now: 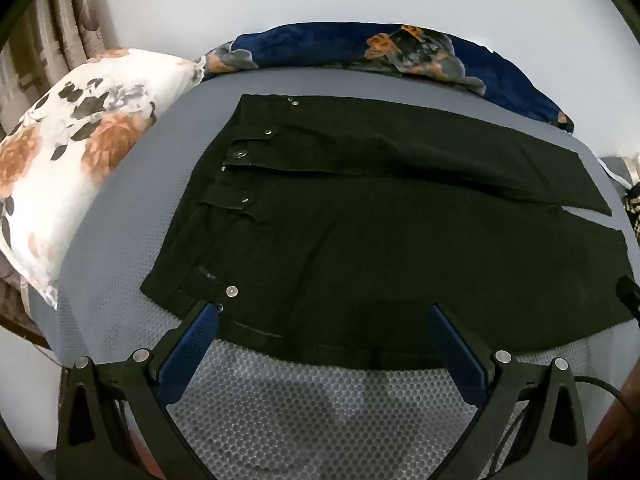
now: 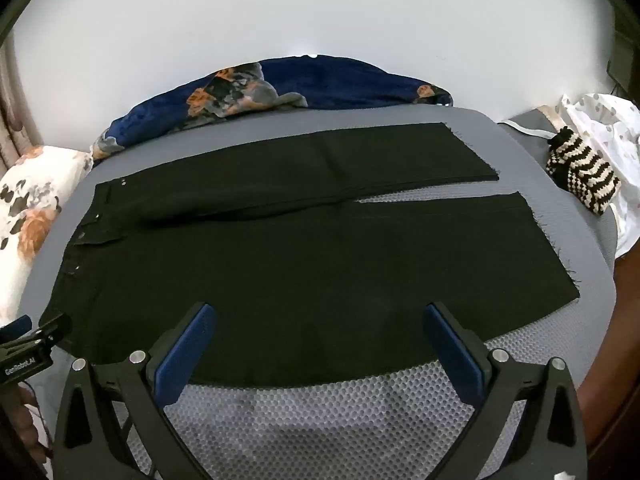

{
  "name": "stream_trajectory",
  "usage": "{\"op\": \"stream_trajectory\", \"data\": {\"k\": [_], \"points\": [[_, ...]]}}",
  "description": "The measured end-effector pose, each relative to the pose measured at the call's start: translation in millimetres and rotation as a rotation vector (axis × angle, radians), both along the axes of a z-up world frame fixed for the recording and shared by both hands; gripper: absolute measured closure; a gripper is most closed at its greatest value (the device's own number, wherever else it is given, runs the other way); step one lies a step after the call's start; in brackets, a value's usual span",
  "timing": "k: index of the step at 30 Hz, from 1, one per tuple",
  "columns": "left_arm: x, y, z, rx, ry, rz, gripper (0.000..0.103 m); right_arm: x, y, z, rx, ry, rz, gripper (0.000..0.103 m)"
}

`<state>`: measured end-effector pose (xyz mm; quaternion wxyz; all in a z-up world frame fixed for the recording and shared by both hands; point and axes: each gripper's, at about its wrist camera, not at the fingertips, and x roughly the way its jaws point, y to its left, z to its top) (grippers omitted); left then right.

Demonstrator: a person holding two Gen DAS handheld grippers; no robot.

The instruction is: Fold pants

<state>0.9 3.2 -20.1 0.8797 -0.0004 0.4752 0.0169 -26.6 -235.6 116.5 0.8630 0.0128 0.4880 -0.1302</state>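
Item: black pants (image 1: 380, 220), one pair, laid flat and fully spread on a grey mesh-textured bed cover (image 1: 312, 408). Waistband to the left with metal snaps and a button showing; both legs run to the right, side by side, parting slightly near the raw-edged hems. No fold is made yet.

Step in hand, as judged: the approach before the first fold. The near long edge of the pants lies just ahead of both tools. The next move likely calls for each tool to close on that near edge, one by the waistband and one along the leg, then to carry it over onto the far leg so the two legs stack evenly. The fabric looks limp, so uneven lifting could drag or wrinkle it.

Left tongs (image 1: 324, 312): spread wide, nothing between them, poised over the near edge beside the waistband corner. Right tongs (image 2: 320, 310): spread wide, empty, over the near leg.

Surroundings: floral pillow (image 1: 68, 168) left of the waistband; dark blue floral blanket (image 1: 360, 48) bunched along the far side of the bed; striped knitted item (image 2: 580, 178) and white dotted cloth (image 2: 600, 120) beyond the hems.

Containers: none in view.
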Motion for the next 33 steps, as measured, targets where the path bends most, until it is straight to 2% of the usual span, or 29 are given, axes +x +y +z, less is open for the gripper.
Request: {"op": "stream_trajectory", "data": {"k": [33], "points": [[-0.7, 6.9, 9.9, 0.013, -0.003, 0.003, 0.000, 2.6, 15.8, 1.8, -0.015, -0.014, 0.039, 0.000]]}}
